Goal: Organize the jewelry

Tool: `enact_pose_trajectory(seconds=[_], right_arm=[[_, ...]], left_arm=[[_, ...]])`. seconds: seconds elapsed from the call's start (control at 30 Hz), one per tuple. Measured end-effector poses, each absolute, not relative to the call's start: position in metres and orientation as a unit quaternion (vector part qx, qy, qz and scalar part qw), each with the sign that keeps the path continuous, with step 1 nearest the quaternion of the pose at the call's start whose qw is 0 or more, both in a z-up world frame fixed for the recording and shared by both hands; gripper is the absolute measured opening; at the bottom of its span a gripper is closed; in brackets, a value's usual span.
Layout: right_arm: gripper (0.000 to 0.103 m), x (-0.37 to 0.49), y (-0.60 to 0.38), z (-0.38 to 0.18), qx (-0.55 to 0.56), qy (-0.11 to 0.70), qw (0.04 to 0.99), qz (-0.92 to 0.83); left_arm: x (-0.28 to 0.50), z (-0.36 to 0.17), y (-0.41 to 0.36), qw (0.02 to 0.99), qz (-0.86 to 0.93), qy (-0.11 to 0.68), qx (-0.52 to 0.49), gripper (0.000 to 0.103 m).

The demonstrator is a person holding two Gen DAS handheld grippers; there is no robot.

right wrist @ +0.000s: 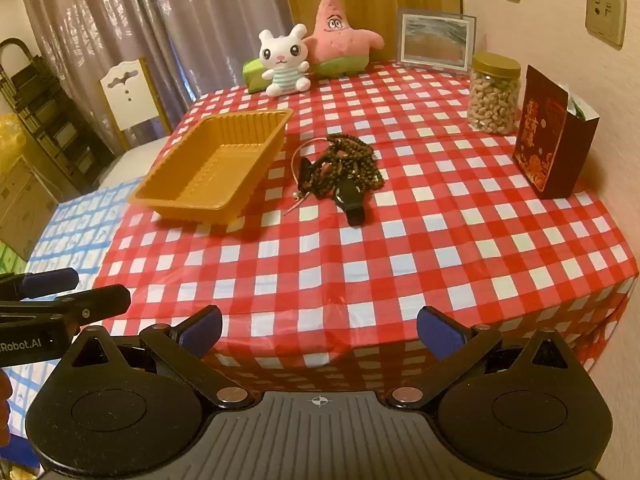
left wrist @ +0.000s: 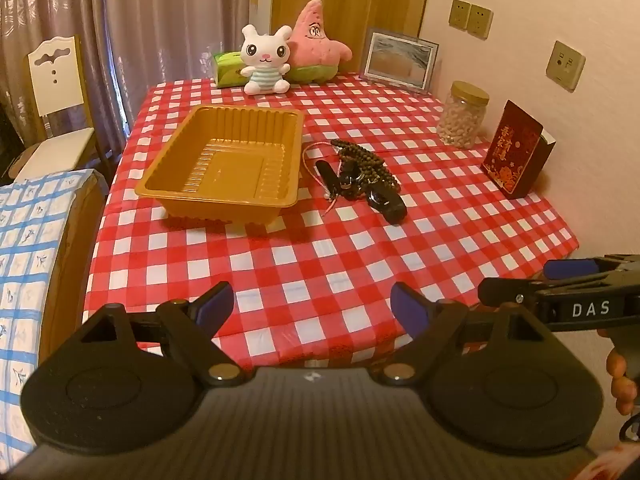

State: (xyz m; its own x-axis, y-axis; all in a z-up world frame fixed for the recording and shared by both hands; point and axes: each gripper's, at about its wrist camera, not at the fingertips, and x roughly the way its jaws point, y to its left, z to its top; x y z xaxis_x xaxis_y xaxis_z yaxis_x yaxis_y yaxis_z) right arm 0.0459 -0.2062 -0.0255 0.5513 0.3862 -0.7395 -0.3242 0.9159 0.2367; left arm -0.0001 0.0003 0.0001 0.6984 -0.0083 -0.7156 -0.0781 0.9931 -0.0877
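A pile of jewelry (left wrist: 360, 172) lies mid-table on the red checked cloth: dark bead strands, a pink cord bracelet (left wrist: 310, 160) and a black watch (left wrist: 386, 200). It shows in the right wrist view (right wrist: 344, 168) too. An empty gold plastic tray (left wrist: 224, 164) (right wrist: 216, 168) stands just left of the pile. My left gripper (left wrist: 312, 304) is open and empty, over the table's near edge. My right gripper (right wrist: 320, 330) is open and empty, also at the near edge; it shows at the right of the left wrist view (left wrist: 520, 284).
At the back stand a white bunny plush (left wrist: 266, 60), a pink star plush (left wrist: 316, 40), a green tissue box (left wrist: 228, 68) and a framed picture (left wrist: 400, 60). A jar of nuts (left wrist: 462, 114) and a dark red box (left wrist: 516, 148) stand at the right. A chair (left wrist: 56, 80) and a blue checked surface (left wrist: 24, 240) are left.
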Motion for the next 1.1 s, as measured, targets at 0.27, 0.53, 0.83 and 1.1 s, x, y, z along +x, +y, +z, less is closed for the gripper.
enact_pose_trajectory(seconds=[0.27,0.53,0.83,1.1], right_arm=[[0.103,0.0461,-0.2075,-0.0256,0.040,0.428,0.880,0.203],[0.103,0.0470,-0.2071,-0.0261,0.042,0.429,0.879,0.203],[0.103,0.0494,-0.2067,-0.0262,0.042,0.429,0.879,0.203],[0.103,0.0527,-0.2069,-0.0268,0.042,0.429,0.879,0.205]], left_arm=[[-0.0003,-0.0003,0.0024,0.920,0.021,0.388,-0.055,0.085],[-0.0001,0.0001,-0.0003,0.920,0.020,0.388,-0.051,0.085],[-0.0003,-0.0019,-0.0026,0.920,0.018,0.387,-0.051,0.085],[0.0002,-0.0026,-0.0032,0.920,0.019,0.388,-0.051,0.085]])
